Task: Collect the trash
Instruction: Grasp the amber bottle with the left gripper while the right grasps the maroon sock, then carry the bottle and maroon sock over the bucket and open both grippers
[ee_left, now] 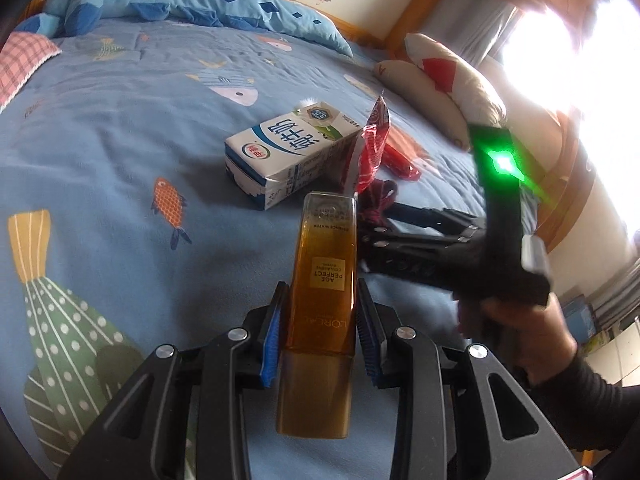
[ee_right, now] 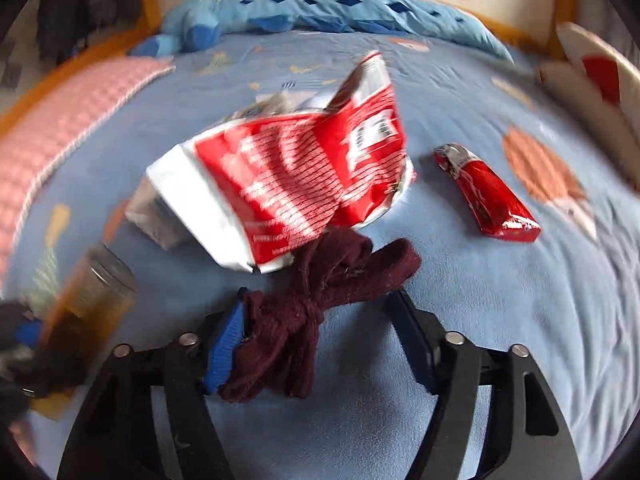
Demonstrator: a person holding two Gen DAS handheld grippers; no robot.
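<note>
- Between the fingers of the right tool lies a dark maroon knotted cloth on the bed; its bunched end touches the blue pad on the left finger, while the right finger stands clear of it, so the tool is part-open and not yet gripping.
- Long axis of the cloth runs from near the left pad up and to the right, slanting across the gap.
- Just beyond the cloth, touching its far end, sits the crumpled red-and-white snack bag; a smaller red wrapper lies apart to the right.
- Left tool is clamped narrow on an amber bottle, held upright off the bed, so the right hand is the nearer free one.
- A milk carton lies on its side beyond the bottle, beside the snack bag.
- Judgement: closing squarely would need the cloth centred, or it may slip off the left pad.
</note>
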